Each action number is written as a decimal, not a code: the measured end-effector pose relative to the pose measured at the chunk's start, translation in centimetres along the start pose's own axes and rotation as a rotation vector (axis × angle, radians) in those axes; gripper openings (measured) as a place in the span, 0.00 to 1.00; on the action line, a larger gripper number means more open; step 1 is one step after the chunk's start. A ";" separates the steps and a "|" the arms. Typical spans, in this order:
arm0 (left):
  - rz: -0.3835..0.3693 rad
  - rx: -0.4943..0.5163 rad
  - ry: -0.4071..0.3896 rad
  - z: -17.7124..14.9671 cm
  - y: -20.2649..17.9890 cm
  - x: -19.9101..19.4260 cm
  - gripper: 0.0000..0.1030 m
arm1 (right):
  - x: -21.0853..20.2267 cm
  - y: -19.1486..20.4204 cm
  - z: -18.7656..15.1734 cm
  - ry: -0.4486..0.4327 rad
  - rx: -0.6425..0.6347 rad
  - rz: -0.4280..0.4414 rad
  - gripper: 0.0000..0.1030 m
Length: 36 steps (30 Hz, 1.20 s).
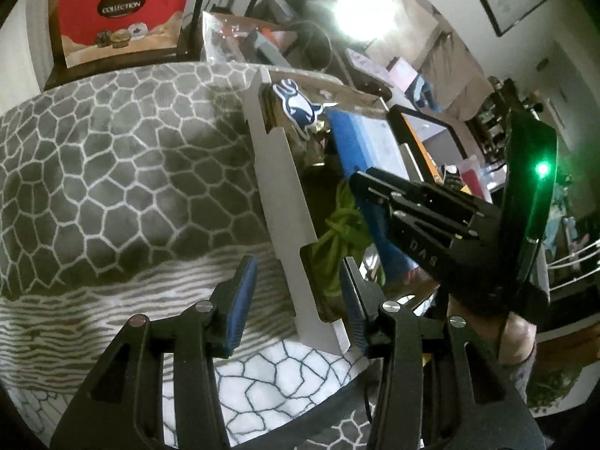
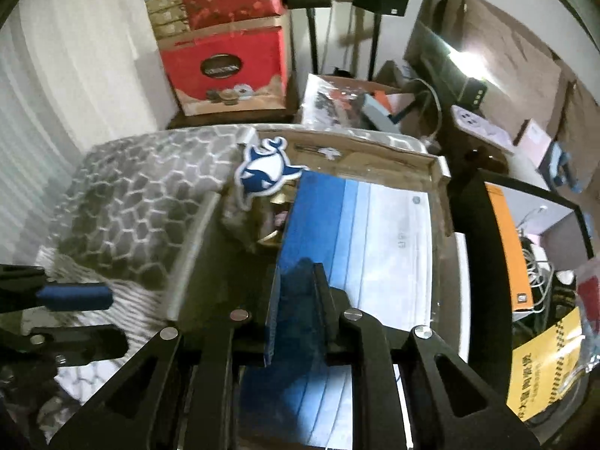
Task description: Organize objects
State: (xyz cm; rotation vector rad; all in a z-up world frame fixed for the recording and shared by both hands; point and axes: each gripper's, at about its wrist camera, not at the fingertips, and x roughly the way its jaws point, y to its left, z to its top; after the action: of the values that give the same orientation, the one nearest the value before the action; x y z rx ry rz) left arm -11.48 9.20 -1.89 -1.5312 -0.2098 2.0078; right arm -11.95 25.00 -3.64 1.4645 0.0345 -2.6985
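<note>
From the left wrist view we see our left claw (image 1: 296, 296) with its blue pads apart and nothing between them. Its right finger sits just beside the near corner of the cardboard box (image 1: 277, 172), and its left finger hangs over the grey patterned blanket (image 1: 112, 172). The box runs away from us, long axis near to far, with a whale sticker (image 1: 298, 107) at its far end and a green bundle (image 1: 339, 232) inside at the near end. To the right, our right claw (image 1: 360, 183) reaches down into the box, gripping a blue-and-white pack (image 1: 356, 138).

From the right wrist view we see the right claw (image 2: 296, 288) clamped together on the near edge of that blue-and-white pack (image 2: 360, 221). The pack stretches straight ahead from the pads, its long axis lined up with the box (image 2: 378, 150), over the box's right half. The left claw (image 2: 75, 296) shows at the far left, outside the box wall over the blanket (image 2: 142, 202).

We judge the right hand is the one placed to settle the pack along the box's length; the left is nearer the box's near wall, free to steady it.
</note>
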 end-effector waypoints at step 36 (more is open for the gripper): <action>0.123 -0.043 -0.005 3.5 0.0 4.3 0.62 | -4.8 -11.1 -4.1 0.050 0.219 -0.050 0.27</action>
State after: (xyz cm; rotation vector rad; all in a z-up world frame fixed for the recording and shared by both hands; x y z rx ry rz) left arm -15.31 12.34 -4.29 -1.6009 -0.1658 2.1150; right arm -6.75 36.49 -2.00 1.6079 -0.2320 -2.7799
